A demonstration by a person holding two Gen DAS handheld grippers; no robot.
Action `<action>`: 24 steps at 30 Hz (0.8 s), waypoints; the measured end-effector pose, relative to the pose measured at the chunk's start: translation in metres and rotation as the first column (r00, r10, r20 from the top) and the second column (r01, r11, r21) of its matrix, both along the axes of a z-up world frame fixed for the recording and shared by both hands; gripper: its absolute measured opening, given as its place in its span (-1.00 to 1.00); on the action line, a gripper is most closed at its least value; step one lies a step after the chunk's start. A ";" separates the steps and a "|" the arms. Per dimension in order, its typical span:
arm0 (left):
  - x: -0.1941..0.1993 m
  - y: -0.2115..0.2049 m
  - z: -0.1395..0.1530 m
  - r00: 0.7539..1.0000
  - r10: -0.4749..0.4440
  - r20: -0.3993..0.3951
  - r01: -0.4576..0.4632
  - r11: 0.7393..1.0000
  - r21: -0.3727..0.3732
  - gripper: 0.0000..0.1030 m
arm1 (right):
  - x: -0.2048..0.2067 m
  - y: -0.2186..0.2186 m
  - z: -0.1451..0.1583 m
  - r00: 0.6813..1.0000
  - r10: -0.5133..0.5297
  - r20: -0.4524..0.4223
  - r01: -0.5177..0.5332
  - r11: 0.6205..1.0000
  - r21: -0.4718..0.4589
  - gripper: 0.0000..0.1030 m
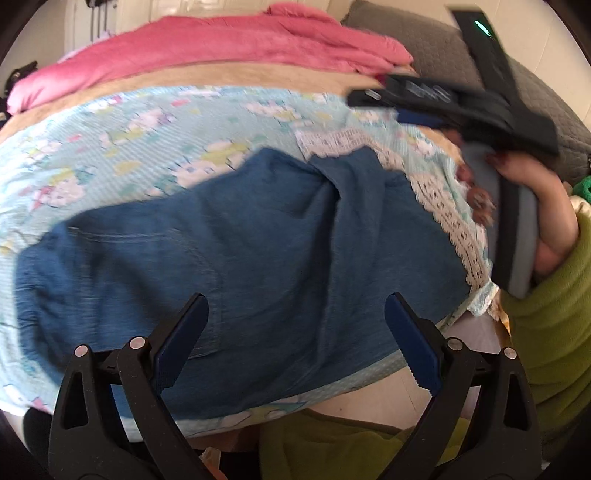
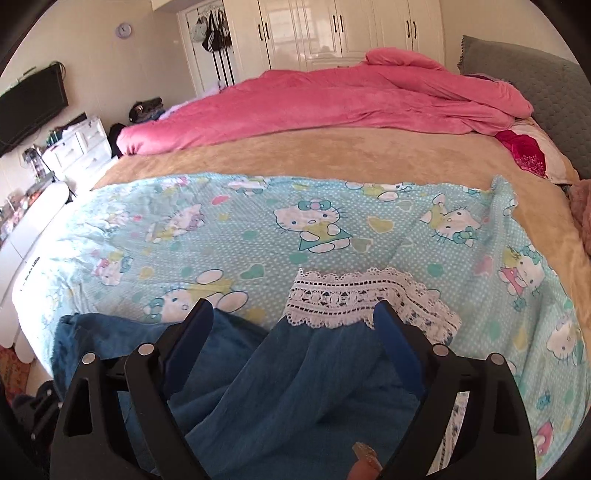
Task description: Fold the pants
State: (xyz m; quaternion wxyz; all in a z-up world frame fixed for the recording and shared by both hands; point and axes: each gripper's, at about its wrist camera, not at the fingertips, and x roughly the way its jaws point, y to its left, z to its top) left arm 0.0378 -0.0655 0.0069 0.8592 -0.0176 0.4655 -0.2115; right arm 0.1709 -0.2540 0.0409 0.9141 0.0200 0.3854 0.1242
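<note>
The blue pants [image 1: 229,243] lie spread on a light blue cartoon-cat sheet [image 1: 122,147], with a white lace hem [image 1: 447,210] along their right side. My left gripper [image 1: 295,302] hangs over their near part, jaws wide open with nothing pinched. A hand [image 1: 532,184] in a green sleeve holds my right gripper [image 1: 384,105] above the far right corner of the pants. In the right wrist view, the right gripper [image 2: 293,310] is open over the blue pants [image 2: 295,387], just short of the lace hem [image 2: 351,295]. A person's fingertip [image 2: 364,461] shows at the bottom edge.
A pink quilt [image 2: 332,99] is bunched along the far side of the bed over a tan blanket [image 2: 295,155]. A grey pillow [image 2: 535,85] lies at the right. White wardrobes [image 2: 332,29] stand behind, a white dresser [image 2: 77,147] at the left. The bed's near edge [image 1: 332,402] drops to the floor.
</note>
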 end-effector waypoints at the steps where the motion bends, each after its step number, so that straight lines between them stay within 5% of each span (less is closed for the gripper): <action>1: 0.002 -0.005 -0.004 1.000 -0.012 -0.009 0.012 1.000 -0.003 0.74 | 0.011 0.003 -0.008 1.000 -0.002 -0.020 0.002 1.000 -0.011 0.70; 7: 0.019 -0.024 -0.015 0.999 -0.041 -0.020 0.040 0.999 -0.030 0.55 | 0.063 0.020 -0.054 0.989 -0.043 -0.143 0.032 0.996 -0.081 0.70; 10: 0.028 -0.029 -0.019 0.999 -0.042 -0.032 0.040 0.998 -0.052 0.22 | 0.080 0.028 -0.070 0.984 -0.061 -0.169 0.042 0.993 -0.111 0.68; 14: 0.033 -0.035 -0.024 0.998 -0.051 -0.025 0.050 0.998 -0.028 -0.47 | 0.091 0.033 -0.081 0.982 -0.079 -0.172 0.053 0.987 -0.151 0.67; 16: 0.031 -0.035 -0.027 0.998 -0.057 -0.026 0.056 0.998 -0.025 -0.51 | 0.093 0.036 -0.086 0.985 -0.084 -0.150 0.055 0.980 -0.189 0.64; 18: 0.028 -0.036 -0.028 0.998 -0.063 -0.015 0.063 0.998 -0.015 -0.51 | 0.096 0.033 -0.089 0.985 -0.093 -0.144 0.064 0.979 -0.195 0.35; 19: 0.030 -0.037 -0.030 0.998 -0.065 -0.011 0.065 0.998 -0.010 -0.51 | 0.096 0.029 -0.089 0.985 -0.101 -0.137 0.075 0.980 -0.183 0.01; 22: 0.029 -0.039 -0.031 0.997 -0.075 0.002 0.075 0.997 0.008 -0.51 | 0.096 0.012 -0.081 0.986 -0.100 -0.132 0.086 0.991 -0.105 -0.56; 24: 0.028 -0.039 -0.031 0.997 -0.078 0.007 0.078 0.997 0.012 -0.51 | 0.088 -0.001 -0.073 0.988 -0.105 -0.115 0.099 0.994 -0.055 -0.72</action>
